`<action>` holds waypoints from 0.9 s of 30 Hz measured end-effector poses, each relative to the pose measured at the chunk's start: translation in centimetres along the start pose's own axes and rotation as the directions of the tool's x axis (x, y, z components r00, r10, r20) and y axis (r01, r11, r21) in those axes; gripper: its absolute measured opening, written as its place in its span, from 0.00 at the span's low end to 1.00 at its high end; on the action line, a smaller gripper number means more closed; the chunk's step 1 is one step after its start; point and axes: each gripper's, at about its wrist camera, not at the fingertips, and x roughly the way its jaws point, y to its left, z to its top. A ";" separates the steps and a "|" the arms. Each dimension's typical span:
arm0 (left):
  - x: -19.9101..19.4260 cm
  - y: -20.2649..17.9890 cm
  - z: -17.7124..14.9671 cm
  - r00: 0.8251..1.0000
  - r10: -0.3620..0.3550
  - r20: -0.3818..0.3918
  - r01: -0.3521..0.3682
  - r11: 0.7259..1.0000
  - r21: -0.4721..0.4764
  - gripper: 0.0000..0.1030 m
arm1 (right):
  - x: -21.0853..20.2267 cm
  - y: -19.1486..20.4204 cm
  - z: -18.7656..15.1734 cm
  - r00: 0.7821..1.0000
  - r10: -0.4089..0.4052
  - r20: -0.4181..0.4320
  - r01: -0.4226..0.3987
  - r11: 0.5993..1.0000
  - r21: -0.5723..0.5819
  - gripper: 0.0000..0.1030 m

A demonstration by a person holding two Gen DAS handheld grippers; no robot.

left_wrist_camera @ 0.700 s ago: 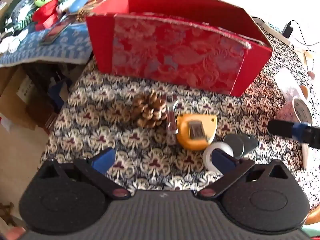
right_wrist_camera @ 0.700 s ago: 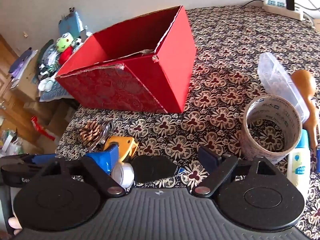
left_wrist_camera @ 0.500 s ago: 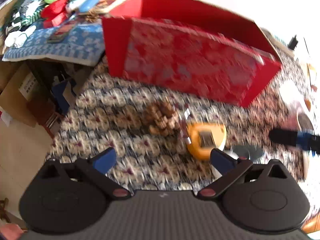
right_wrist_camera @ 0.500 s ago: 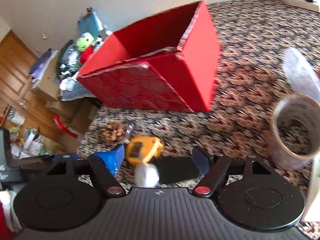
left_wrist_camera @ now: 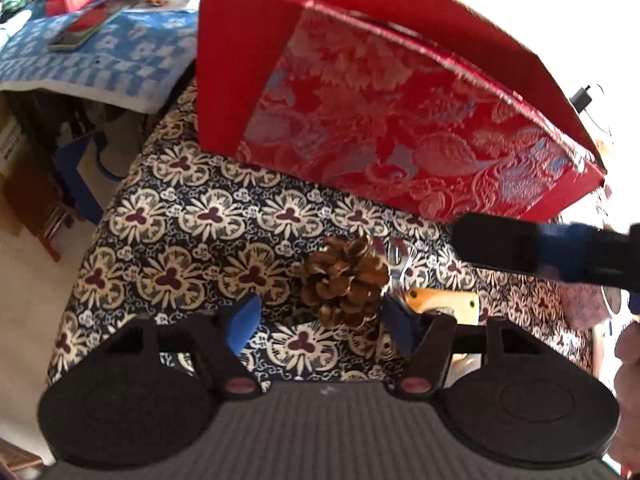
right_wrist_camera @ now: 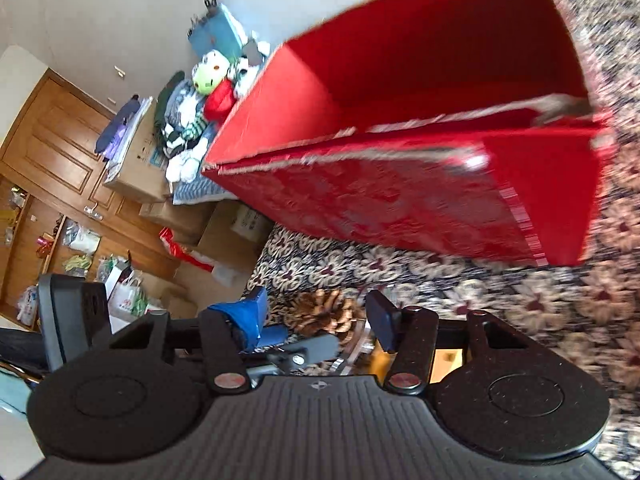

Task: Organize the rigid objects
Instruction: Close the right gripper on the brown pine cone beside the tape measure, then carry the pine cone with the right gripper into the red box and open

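Observation:
A brown pine cone (left_wrist_camera: 344,280) lies on the patterned tablecloth in front of the red brocade box (left_wrist_camera: 380,120). My left gripper (left_wrist_camera: 320,322) is open, its blue fingertips on either side of the cone's near end without pressing it. An orange tape measure (left_wrist_camera: 440,306) and a metal tool (left_wrist_camera: 394,256) lie just right of the cone. One black and blue finger (left_wrist_camera: 520,246) of my right gripper reaches in from the right. In the right wrist view, my right gripper (right_wrist_camera: 316,316) is open just before the pine cone (right_wrist_camera: 324,314), above the tape measure (right_wrist_camera: 444,360), facing the red box (right_wrist_camera: 400,160).
The table's left edge (left_wrist_camera: 92,240) drops to the floor and cardboard boxes. A blue patterned cloth (left_wrist_camera: 100,52) with a phone and plush toys (right_wrist_camera: 212,76) lies beyond the box's left end. The left tool's black body (right_wrist_camera: 72,320) and a hand (left_wrist_camera: 628,360) are close by.
Both grippers have moved forward and left to the pine cone. The right one swung over the tape measure. The white tape roll and the dark flat object have left both views.

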 end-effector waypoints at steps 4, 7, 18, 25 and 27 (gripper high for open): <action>0.5 0.8 0.5 0.997 -0.069 -0.031 0.070 0.998 0.009 0.53 | 1.8 0.6 0.0 0.999 0.008 -0.052 -0.008 1.000 0.000 0.30; 0.9 0.7 0.8 0.995 -0.089 -0.039 0.090 0.995 0.047 0.49 | 2.8 0.9 0.1 0.997 -0.009 -0.079 0.007 1.000 -0.024 0.26; 1.3 1.5 1.4 0.993 -0.105 -0.049 0.112 0.980 0.164 0.42 | 4.9 1.9 0.8 0.988 -0.137 -0.073 0.133 0.989 -0.065 0.11; -0.8 0.3 2.4 0.992 -0.125 -0.016 0.124 0.951 0.284 0.37 | 3.2 3.2 0.5 0.988 -0.156 0.001 0.155 0.985 -0.080 0.08; -2.2 -0.2 2.7 0.990 -0.141 0.004 0.133 0.940 0.315 0.37 | 2.0 3.8 0.7 0.988 -0.151 0.028 0.153 0.985 -0.080 0.08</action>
